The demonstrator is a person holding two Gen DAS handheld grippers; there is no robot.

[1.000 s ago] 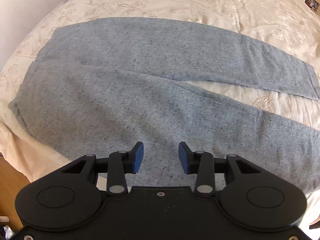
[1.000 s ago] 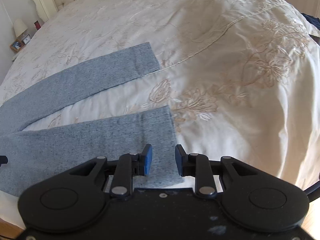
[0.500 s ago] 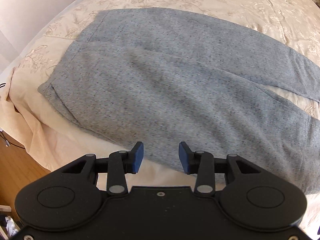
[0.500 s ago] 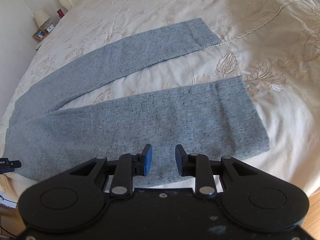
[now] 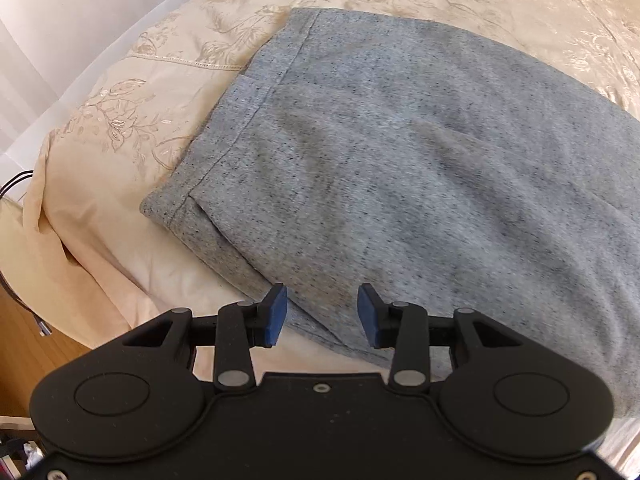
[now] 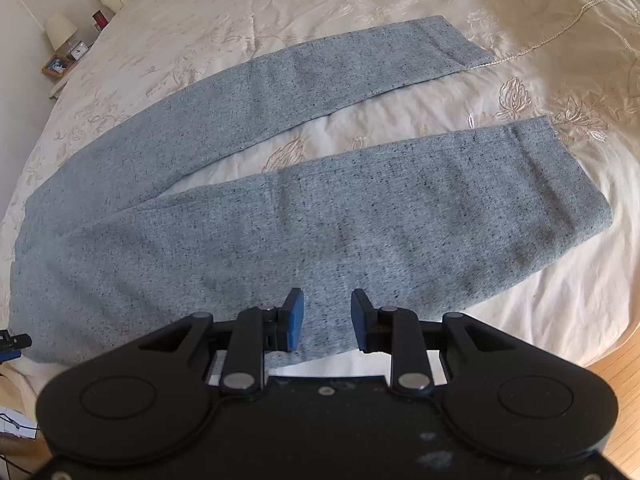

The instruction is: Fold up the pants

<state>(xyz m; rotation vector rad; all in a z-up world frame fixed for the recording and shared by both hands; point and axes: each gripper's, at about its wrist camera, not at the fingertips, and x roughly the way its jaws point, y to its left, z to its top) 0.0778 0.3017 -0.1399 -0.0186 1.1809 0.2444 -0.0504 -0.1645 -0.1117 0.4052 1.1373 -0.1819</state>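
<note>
Grey speckled pants (image 6: 280,224) lie flat on a cream bed, legs spread apart toward the right. The left wrist view shows the waistband end (image 5: 224,140) and the seat of the pants (image 5: 420,160). My left gripper (image 5: 322,316) is open and empty, just above the near edge of the pants by the waistband corner. My right gripper (image 6: 326,324) is open and empty, over the near edge of the near leg (image 6: 440,216). The far leg (image 6: 340,76) stretches to the upper right.
The cream embroidered bedspread (image 6: 540,60) covers the bed. A bedside table with a lamp (image 6: 60,32) and clock stands far left. Wooden floor (image 5: 28,344) shows below the bed edge, with cables (image 5: 16,180) at the left. Floor also shows at the right (image 6: 624,392).
Both grippers have moved left along the pants. The left view went from the legs to the waistband end. The right view went from the near leg's hem to its middle. Both stayed open.
</note>
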